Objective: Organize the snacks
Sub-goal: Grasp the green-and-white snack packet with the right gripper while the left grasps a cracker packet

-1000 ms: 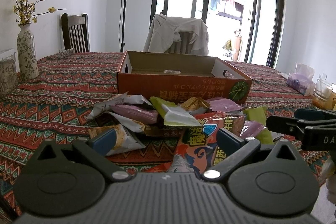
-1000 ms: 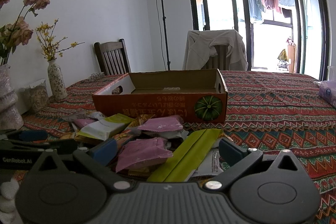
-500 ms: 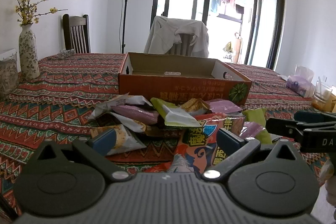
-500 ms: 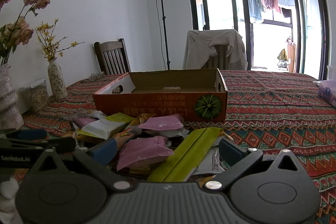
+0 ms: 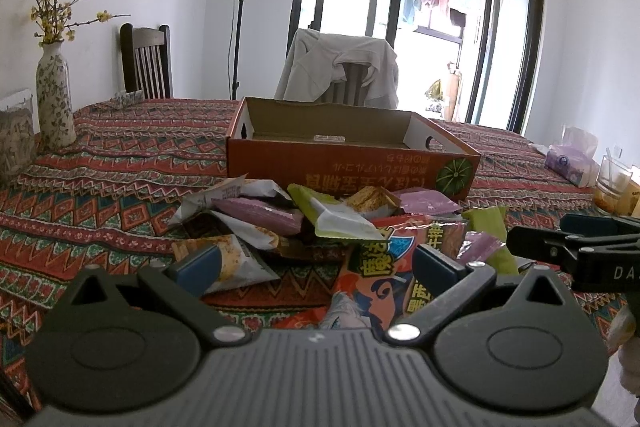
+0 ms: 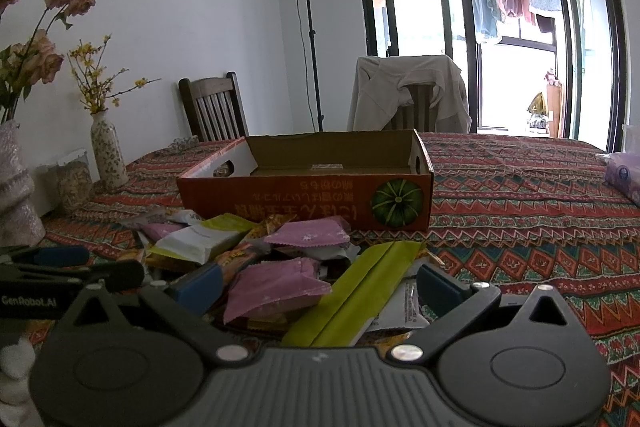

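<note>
A pile of snack packets (image 5: pixel 320 227) lies on the patterned tablecloth in front of an empty orange cardboard box (image 5: pixel 352 163). The pile also shows in the right wrist view (image 6: pixel 280 267), with the box (image 6: pixel 304 195) behind it. My left gripper (image 5: pixel 316 263) is open and empty, low over the near side of the pile, above an orange printed packet (image 5: pixel 384 275). My right gripper (image 6: pixel 320 283) is open and empty, just over a pink packet (image 6: pixel 276 287) and a green packet (image 6: pixel 360 299). Each gripper shows at the edge of the other's view.
A flowered vase (image 5: pixel 54 99) and a jar (image 5: pixel 14 143) stand at the left of the table. A tissue pack (image 5: pixel 572 159) and a glass (image 5: pixel 612 183) stand at the right. Two chairs (image 6: pixel 408 95) are behind the table.
Both grippers have barely moved; the left view has shifted very slightly. Nothing was taken hold of.
</note>
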